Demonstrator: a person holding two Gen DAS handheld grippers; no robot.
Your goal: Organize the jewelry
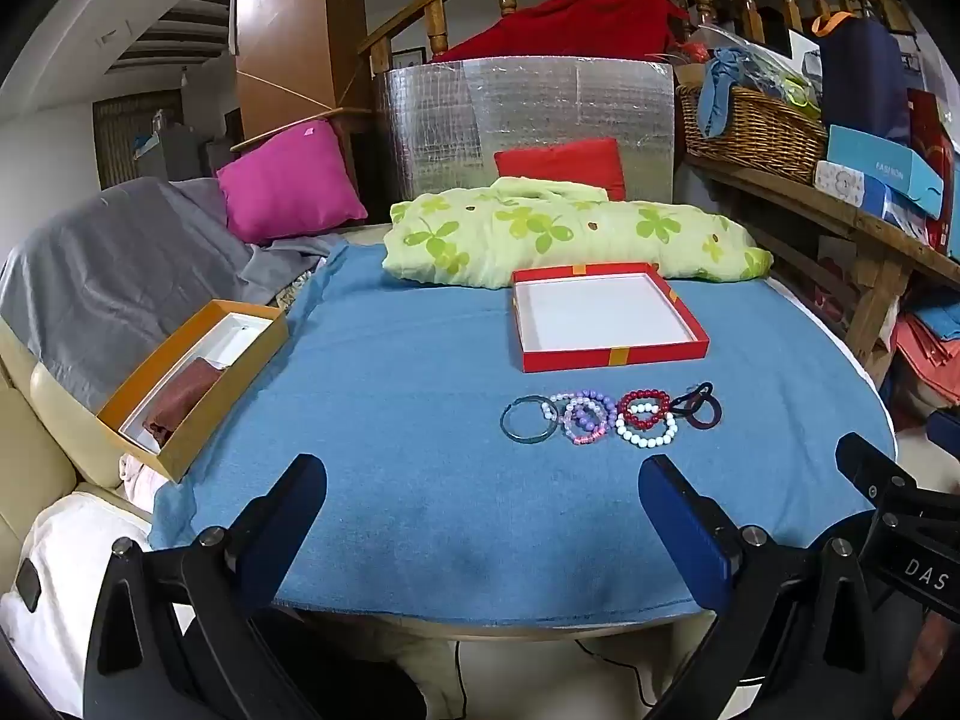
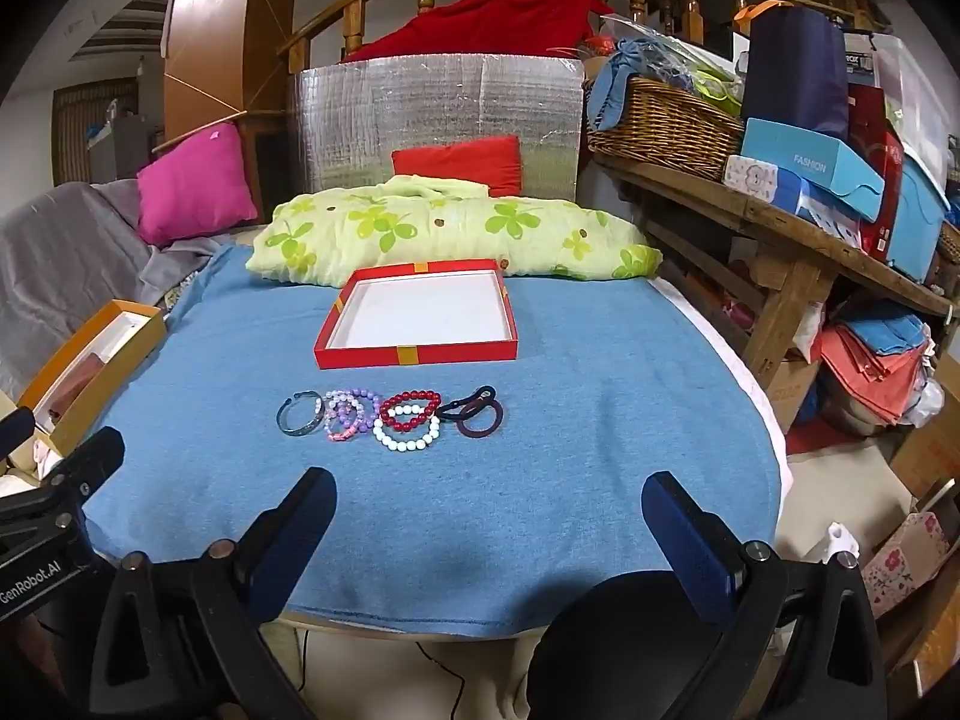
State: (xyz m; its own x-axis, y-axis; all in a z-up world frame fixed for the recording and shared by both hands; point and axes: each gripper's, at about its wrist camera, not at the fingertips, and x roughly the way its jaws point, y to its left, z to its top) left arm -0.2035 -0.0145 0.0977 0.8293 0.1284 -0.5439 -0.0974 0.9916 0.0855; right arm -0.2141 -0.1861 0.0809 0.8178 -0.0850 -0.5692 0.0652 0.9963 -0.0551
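Blue cloth [image 1: 420, 480] covers the round table, with a green clover-print bundle [image 1: 570, 234] at the far edge and a shallow red tray [image 1: 606, 318] lying white side up just in front of it. Nearer lies a row of jewelry: teal bangle [image 1: 527, 418], purple bead bracelets [image 1: 582, 417], red bead bracelet [image 1: 645, 408] overlapping a white bead bracelet [image 1: 648, 431], dark hair ties [image 1: 699, 407]. Left gripper [image 1: 483, 516] and right gripper [image 2: 489, 525] both hover over the near edge, jaws wide, holding nothing.
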